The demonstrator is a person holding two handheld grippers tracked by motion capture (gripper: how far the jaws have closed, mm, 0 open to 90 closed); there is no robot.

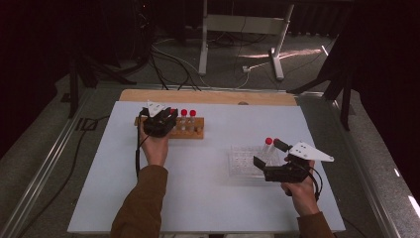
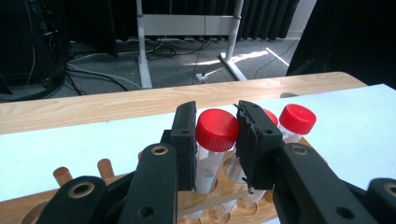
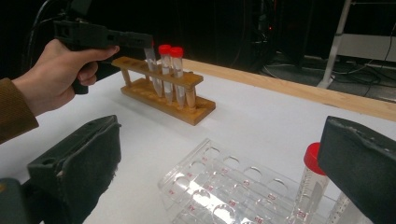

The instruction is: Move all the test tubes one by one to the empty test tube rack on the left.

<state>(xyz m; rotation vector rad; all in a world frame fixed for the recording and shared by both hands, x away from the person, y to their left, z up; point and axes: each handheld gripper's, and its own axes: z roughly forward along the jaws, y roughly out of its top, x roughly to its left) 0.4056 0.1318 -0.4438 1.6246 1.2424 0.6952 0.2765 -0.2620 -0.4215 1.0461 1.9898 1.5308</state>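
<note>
A red-capped tube is seen flanked by the jaws of the left gripper while it stands in the wooden rack near the far left of the table. The pads are set close against either side of the cap, just below its top; contact looks made or all but made, though a firm pinch cannot be confirmed from the left gripper view. The grip is taken high on the tube, it is judged, so that the tube can be drawn straight up out of its hole without the rack being dragged along. Two more capped tubes are left standing beside it in the same rack.

At the near right, a clear plastic tray with rows of round wells is laid flat on the white surface, and one red-capped tube is already stood in it at its far-right side. The right gripper is held low beside that tray with its jaws spread wide and nothing between them, apparently kept ready there to receive or steady the next tube. The work in hand is judged to be the moving of tubes from the wooden rack to the tray, with one placed and three remaining.
</note>
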